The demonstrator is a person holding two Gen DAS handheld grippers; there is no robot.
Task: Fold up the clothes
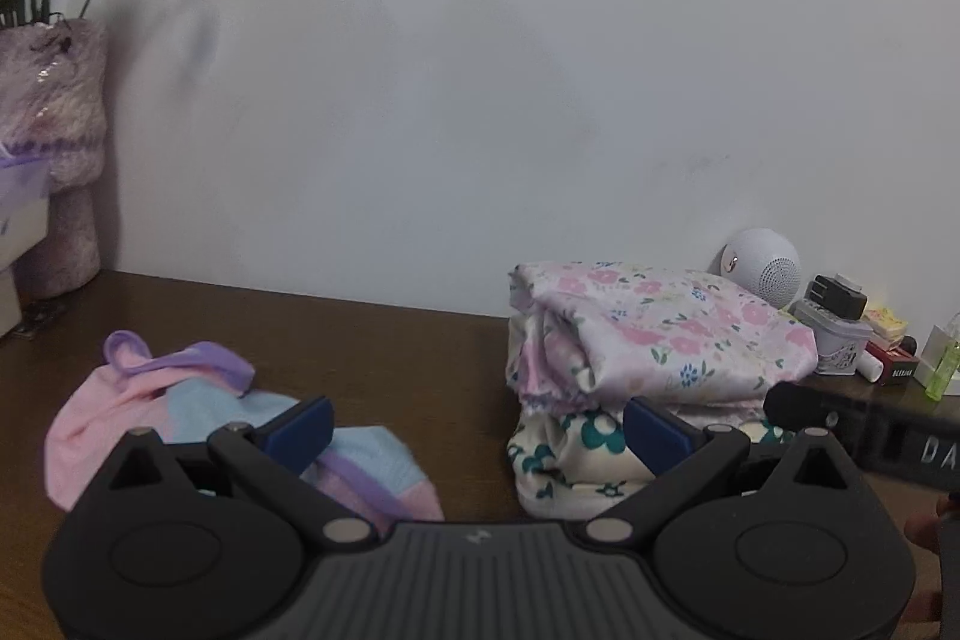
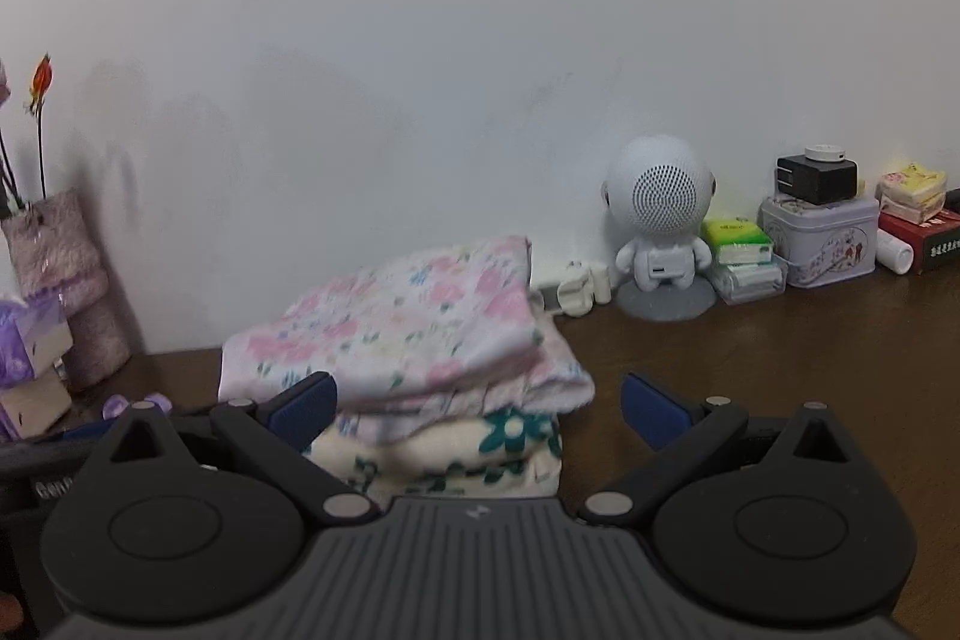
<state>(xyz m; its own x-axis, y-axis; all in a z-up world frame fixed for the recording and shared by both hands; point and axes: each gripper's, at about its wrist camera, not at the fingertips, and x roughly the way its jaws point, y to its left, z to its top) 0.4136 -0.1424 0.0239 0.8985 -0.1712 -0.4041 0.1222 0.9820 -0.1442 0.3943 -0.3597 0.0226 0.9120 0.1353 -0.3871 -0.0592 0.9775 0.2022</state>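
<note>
White letters "DA" are seen on the black body of the right gripper (image 1: 900,445), cut off at the frame edge, to the right of the left gripper's fingers. "Gen" is partly read on a black body (image 2: 36,484) left of the right gripper's fingers. Print on the red box (image 2: 924,235) is too small to be read.

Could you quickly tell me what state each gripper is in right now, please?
Left gripper: open, holding nothing; the pink, blue and purple garment lies on the table.
Right gripper: open, holding nothing; the folded stack is not gripped.
</note>
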